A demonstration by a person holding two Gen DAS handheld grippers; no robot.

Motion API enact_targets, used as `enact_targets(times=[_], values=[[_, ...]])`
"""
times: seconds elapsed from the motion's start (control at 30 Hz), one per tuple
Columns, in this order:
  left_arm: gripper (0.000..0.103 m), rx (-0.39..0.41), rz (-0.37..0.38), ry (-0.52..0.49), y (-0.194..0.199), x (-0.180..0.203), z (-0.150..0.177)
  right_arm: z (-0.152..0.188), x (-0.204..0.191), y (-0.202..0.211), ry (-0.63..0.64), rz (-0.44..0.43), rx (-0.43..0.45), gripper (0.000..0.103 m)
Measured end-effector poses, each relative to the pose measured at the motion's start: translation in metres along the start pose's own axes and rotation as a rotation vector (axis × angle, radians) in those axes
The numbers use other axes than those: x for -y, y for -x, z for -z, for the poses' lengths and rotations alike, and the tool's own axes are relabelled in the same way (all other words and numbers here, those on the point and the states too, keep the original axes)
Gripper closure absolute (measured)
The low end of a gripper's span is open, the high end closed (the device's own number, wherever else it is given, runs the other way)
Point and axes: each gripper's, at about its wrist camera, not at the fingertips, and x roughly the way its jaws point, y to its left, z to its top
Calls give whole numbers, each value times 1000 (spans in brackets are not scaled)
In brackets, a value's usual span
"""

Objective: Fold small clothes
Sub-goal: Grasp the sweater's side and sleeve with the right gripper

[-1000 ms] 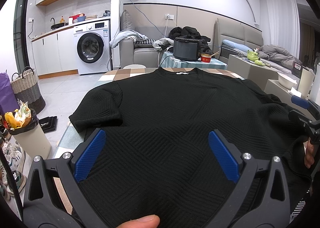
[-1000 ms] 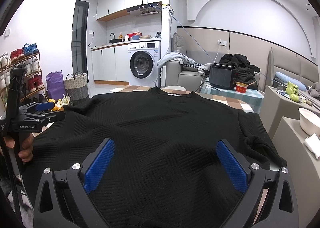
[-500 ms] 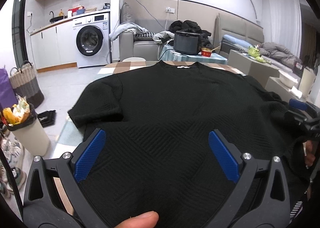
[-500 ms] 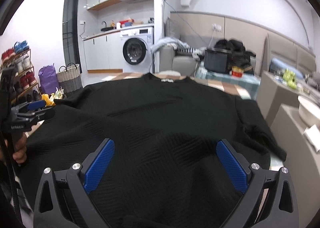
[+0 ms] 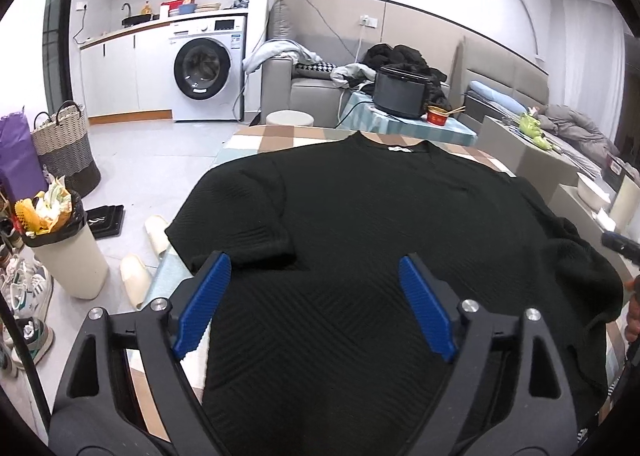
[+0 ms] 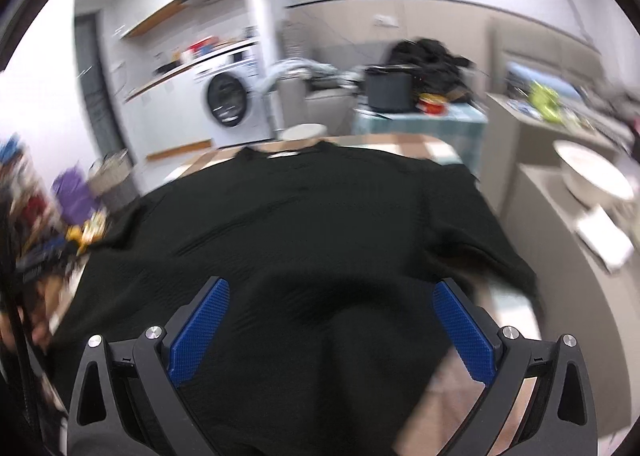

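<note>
A black textured short-sleeved shirt [image 5: 360, 224] lies spread flat on the checked table [image 5: 272, 136], collar at the far end. My left gripper [image 5: 314, 268] hovers over the shirt's near left part, just behind the left sleeve. Its jaws are closing, and the blue pads stand apart with fabric below them, pressing on nothing. My right gripper [image 6: 331, 288] is wide open above the shirt [image 6: 304, 224] near its right side; this view is motion-blurred. The right gripper's tip [image 5: 620, 244] shows at the left wrist view's right edge.
On the floor to the left are a full waste bin [image 5: 64, 252], slippers [image 5: 136, 280] and a woven basket [image 5: 66, 148]. A washing machine [image 5: 202, 70] stands at the back. A cooker [image 5: 400, 92] sits on a side table beyond. A cabinet with a white bowl [image 6: 592, 176] flanks the table's right.
The left jaws have narrowed and that gripper has shifted left, uncovering the table edge and the floor. The right gripper has swung right and rolled, blurring its view. The thumb has left the left view.
</note>
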Motion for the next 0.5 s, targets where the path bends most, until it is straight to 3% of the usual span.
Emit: enact_targets(times=[0.1, 0.13, 0.2, 0.3, 0.5], values=[[17, -10, -16, -6, -4, 0, -6, -8, 39, 0, -129, 46, -20, 2], [17, -12, -20, -6, -5, -1, -8, -10, 54, -2, -190, 59, -35, 6], [17, -24, -17, -5, -12, -2, -12, -10, 82, -9, -323, 53, -76, 26], [17, -48, -12, 6, -26, -3, -18, -11, 111, -27, -471, 42, -133, 34], [17, -80, -16, 26, -48, 3, -29, -11, 153, -59, -690, -43, -185, 35]])
